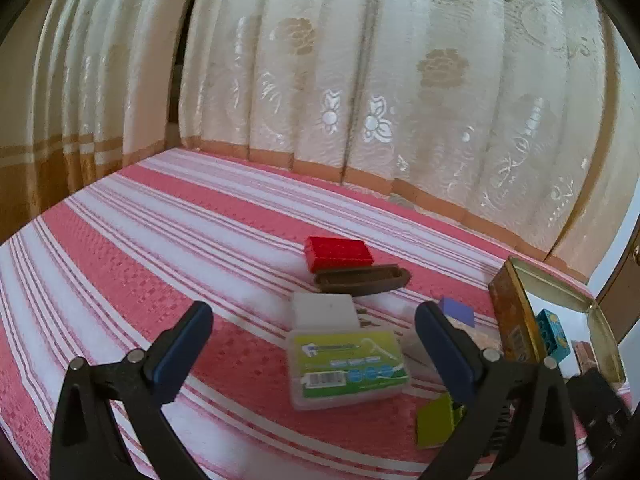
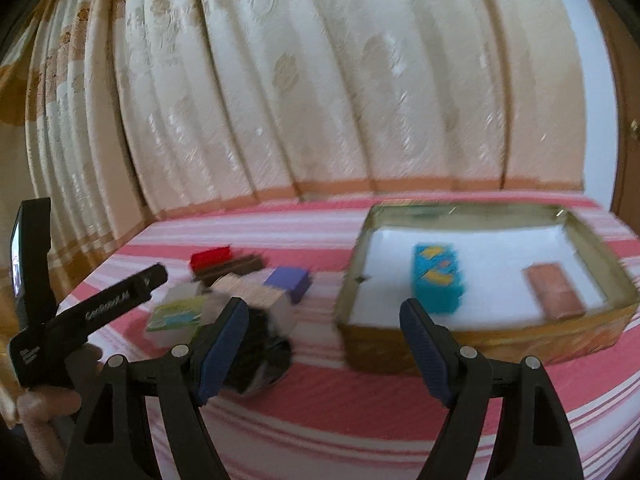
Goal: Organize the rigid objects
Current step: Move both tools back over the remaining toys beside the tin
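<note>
Both grippers hang empty with their fingers spread wide: the left gripper (image 1: 314, 334) is lined up over the clear floss box (image 1: 347, 368), which looks like the next thing to be gathered, while the right gripper (image 2: 324, 322) hovers in front of the open tin (image 2: 472, 340) and has hold of nothing. The tin seems to be the collecting place, since a teal block (image 2: 438, 278) and a brown block (image 2: 554, 294) already lie inside it on its pale floor, well apart from each other. The loose things sit on the pink-and-white striped cloth (image 1: 160, 240) to the left of the tin: a red block (image 1: 338, 253) at the back with a brown clip-like piece (image 1: 362, 279) touching its near edge, a white plug adapter (image 1: 325, 311) just beyond the floss box, a purple block (image 1: 457, 312) near the tin, and a yellow-green block (image 1: 436, 420) partly hidden behind the left gripper's right finger. They are crowded, so closing on the floss box could nudge the adapter, whose pins point toward the purple block. The tin's near wall stands between the pile and its floor, so anything carried over must clear it. A cream patterned curtain (image 1: 360, 80) hangs behind; the right view is blurred
</note>
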Demonstrator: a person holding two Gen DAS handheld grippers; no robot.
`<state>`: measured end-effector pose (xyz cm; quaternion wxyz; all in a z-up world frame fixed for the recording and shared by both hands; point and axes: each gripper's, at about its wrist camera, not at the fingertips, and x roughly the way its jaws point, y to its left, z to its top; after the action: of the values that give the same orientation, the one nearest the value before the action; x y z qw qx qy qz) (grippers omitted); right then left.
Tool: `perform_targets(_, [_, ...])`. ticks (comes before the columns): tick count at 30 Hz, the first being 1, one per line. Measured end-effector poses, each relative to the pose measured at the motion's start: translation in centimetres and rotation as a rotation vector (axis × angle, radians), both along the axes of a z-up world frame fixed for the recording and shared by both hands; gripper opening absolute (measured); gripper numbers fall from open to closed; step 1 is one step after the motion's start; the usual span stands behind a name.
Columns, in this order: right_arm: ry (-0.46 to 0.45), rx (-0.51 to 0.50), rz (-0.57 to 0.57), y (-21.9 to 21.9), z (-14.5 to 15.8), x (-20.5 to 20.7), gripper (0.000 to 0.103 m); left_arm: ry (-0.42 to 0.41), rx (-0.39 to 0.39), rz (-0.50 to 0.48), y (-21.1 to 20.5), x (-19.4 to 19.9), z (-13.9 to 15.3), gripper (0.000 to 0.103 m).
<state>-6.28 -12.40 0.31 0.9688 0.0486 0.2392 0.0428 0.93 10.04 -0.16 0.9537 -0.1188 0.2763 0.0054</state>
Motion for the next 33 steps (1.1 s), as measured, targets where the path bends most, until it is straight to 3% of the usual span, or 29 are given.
perform_targets(7, [0.116, 0.029, 0.05, 2.0, -1.2, 0.9, 0.08, 0.02, -0.041, 0.002, 1.0, 0.2, -0.3, 0.102])
perform_targets(14, [0.226, 0.089, 0.031, 2.3, -2.7, 2.9, 0.079, 0.019, -0.044, -0.007, 0.9, 0.3, -0.3, 0.102])
perform_targets(23, [0.257, 0.171, 0.004, 0.9, -3.2, 3.1, 0.079, 0.018, -0.053, -0.008, 1.0, 0.3, -0.3, 0.102])
perform_targets(26, [0.281, 0.176, -0.002, 0.0, -3.5, 2.9, 0.073, 0.018, -0.053, -0.009, 1.0, 0.3, -0.3, 0.102])
perform_targets(28, [0.293, 0.175, 0.002, -0.4, -3.6, 2.8, 0.059, 0.018, -0.05, -0.01, 0.9, 0.3, -0.3, 0.102])
perform_targets(33, [0.306, 0.141, 0.034, 0.1, -3.7, 2.8, 0.047, 0.017, -0.047, -0.011, 0.9, 0.3, -0.3, 0.102])
